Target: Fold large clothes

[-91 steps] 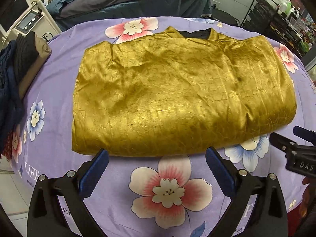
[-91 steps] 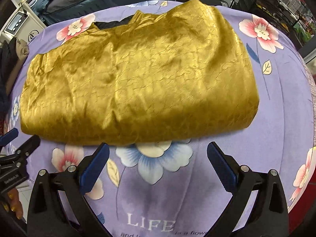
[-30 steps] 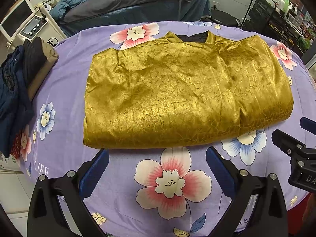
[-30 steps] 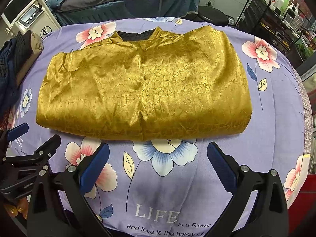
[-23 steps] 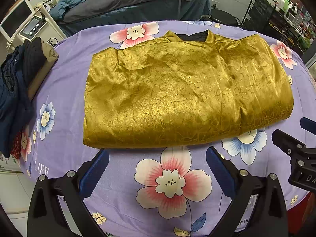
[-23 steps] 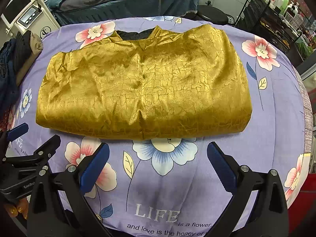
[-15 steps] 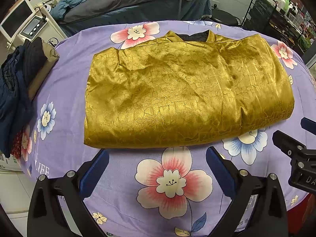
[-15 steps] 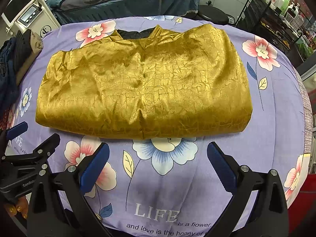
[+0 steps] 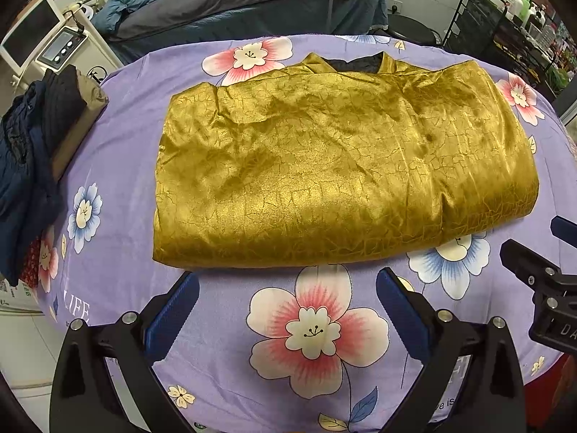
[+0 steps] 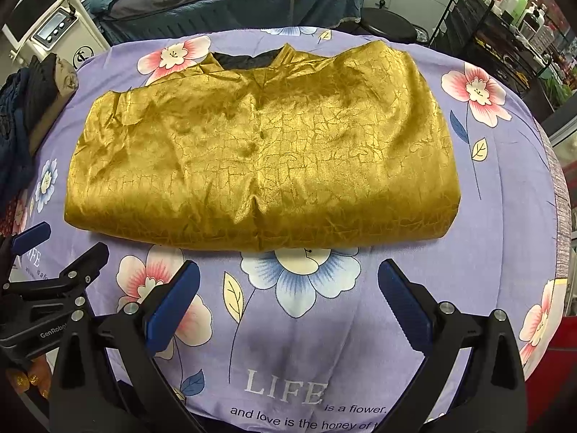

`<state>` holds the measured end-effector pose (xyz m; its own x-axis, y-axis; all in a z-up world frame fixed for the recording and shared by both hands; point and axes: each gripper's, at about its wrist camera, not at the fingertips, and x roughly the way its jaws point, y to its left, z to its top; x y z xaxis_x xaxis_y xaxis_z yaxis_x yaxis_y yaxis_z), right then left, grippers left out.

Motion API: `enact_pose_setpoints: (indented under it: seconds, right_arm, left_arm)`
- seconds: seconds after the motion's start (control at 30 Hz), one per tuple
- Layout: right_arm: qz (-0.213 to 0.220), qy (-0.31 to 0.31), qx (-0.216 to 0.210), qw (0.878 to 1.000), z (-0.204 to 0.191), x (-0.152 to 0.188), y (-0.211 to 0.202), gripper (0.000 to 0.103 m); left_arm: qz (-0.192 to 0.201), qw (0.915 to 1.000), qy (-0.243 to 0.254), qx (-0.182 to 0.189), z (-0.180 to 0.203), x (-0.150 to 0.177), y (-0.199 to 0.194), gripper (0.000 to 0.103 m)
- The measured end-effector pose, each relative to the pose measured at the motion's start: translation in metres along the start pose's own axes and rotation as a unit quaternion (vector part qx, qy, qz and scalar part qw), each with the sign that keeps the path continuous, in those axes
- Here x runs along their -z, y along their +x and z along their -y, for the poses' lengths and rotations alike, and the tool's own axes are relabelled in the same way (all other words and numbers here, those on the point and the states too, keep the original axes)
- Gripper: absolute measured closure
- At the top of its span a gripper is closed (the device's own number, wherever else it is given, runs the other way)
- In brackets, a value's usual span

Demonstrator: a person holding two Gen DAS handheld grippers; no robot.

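Note:
A shiny gold garment (image 9: pixel 339 166) lies folded into a wide rectangle on the purple flowered tablecloth (image 9: pixel 119 245), its dark-lined collar at the far edge. It also shows in the right wrist view (image 10: pixel 263 155). My left gripper (image 9: pixel 286 288) is open and empty, just short of the garment's near edge. My right gripper (image 10: pixel 288 279) is open and empty, also just short of the near edge. Each gripper shows at the side of the other's view: the right one (image 9: pixel 541 263), the left one (image 10: pixel 54 270).
A pile of dark clothes (image 9: pixel 29 158) lies at the table's left edge. Behind the table stand a bed with grey bedding (image 9: pixel 245 3), a white machine with a screen (image 9: pixel 43 39) and a black wire rack (image 9: pixel 505 25).
Over three seconds both grippers have drawn back from the garment, so more of the tablecloth shows. In the last second almost nothing has moved.

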<state>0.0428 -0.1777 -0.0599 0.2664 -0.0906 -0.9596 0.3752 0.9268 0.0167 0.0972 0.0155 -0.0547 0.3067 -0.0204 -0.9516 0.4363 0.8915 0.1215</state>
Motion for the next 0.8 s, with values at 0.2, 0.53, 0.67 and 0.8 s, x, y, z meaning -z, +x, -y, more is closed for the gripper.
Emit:
enact_pose_setpoints:
  seconds: [0.2, 0.53, 0.67, 0.8]
  right_arm:
    - [0.002, -0.004, 0.003, 1.0, -0.0012, -0.0005, -0.0002, 0.006]
    - [0.0, -0.007, 0.007, 1.0, -0.0014, 0.0006, 0.0019, 0.006]
    - [0.0, -0.009, 0.007, 1.0, -0.0024, 0.0006, 0.002, 0.006]
    - [0.003, -0.011, 0.01, 1.0, -0.0035, 0.0006, 0.0015, 0.006]
  left_arm:
    - [-0.004, 1.0, -0.002, -0.003, -0.0002, -0.0008, 0.0018, 0.007]
    - [-0.005, 1.0, 0.0, 0.0, 0.0013, 0.0011, 0.0033, 0.006]
    - [-0.004, 1.0, 0.005, 0.004, 0.0029, 0.0006, 0.0027, 0.006]
    - [-0.004, 0.9999, 0.01, 0.002, 0.0052, 0.0, 0.0022, 0.006]
